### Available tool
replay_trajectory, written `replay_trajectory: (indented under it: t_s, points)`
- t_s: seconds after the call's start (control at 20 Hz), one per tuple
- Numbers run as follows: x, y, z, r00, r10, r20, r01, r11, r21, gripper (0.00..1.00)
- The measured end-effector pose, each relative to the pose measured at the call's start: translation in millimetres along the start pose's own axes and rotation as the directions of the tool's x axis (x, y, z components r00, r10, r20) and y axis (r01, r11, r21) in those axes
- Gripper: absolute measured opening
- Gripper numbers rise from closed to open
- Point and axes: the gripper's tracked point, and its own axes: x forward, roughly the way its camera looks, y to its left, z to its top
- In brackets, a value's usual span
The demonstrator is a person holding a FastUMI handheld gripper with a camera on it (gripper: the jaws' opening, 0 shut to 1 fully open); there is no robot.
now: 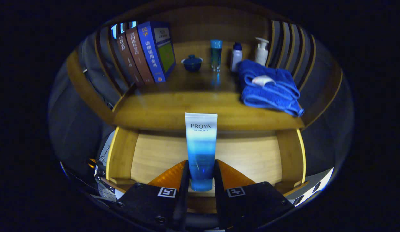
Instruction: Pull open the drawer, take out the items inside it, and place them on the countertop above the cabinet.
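claw clamps the tube, seemingly lifted above the open drawer.

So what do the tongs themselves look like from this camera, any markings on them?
The tongs have two fingers that taper forward to a wedge shape. Each finger is mounted on a dark, blocky carrier held with screws, and each carrier has a small square black-and-white marker on top. A dark bar runs across between the carriers. No cables are clearly attached to them.

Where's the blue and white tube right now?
In the gripper view, the tube stands upright, clamped between the fingers of the hand-held gripper, above the open drawer and just in front of the countertop edge.
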Motion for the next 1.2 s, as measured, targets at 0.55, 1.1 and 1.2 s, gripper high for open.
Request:
replay_trajectory:
  t_s: [0.55, 1.1, 1.2]
  points:
    - [102, -16, 105, 0.999, -0.037, -0.025, 0.038, 0.999, 0.031, 0.42]
    - [110, -17, 121, 0.999, -0.030, 0.039, 0.028, 0.998, 0.057, 0.99]
    - [96, -18, 123, 0.997, -0.027, 0.071, 0.022, 0.998, 0.065, 0.99]
